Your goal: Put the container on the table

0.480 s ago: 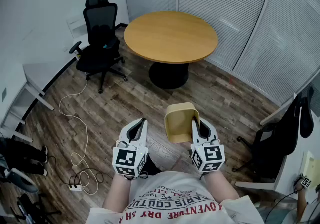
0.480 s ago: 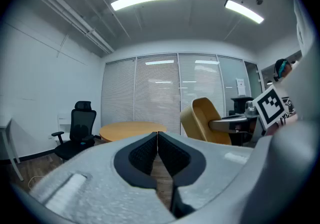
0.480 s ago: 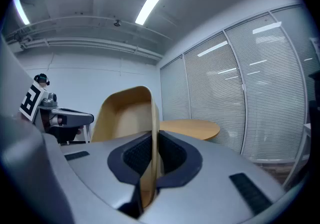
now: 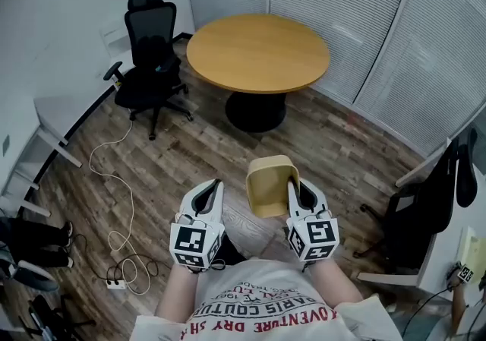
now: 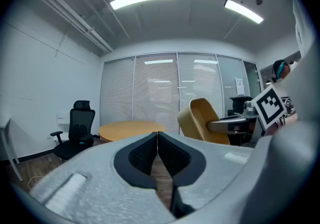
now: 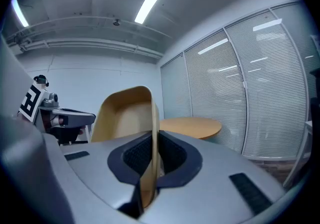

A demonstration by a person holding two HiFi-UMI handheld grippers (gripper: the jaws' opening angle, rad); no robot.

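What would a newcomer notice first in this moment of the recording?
The tan container stands out first: it is clamped by its wall in the right hand-held gripper and held above the wood floor in front of the person. Next comes the round wooden table ahead, with a black office chair to its left. The left hand-held gripper is shut on nothing.

the container [image 4: 270, 184] is a tan, thin-walled plastic tub with rounded corners. its open hollow shows from above in the head view. it hangs in the air above the wood-plank floor [image 4: 175, 157], touching no surface. one side wall is pinched edge-on between the fingers [image 6: 172, 154] of the right gripper [image 4: 298, 191]. the table [image 4: 258, 55] is round, with a light wooden top on a dark pedestal base, and stands well apart from the container, farther ahead.
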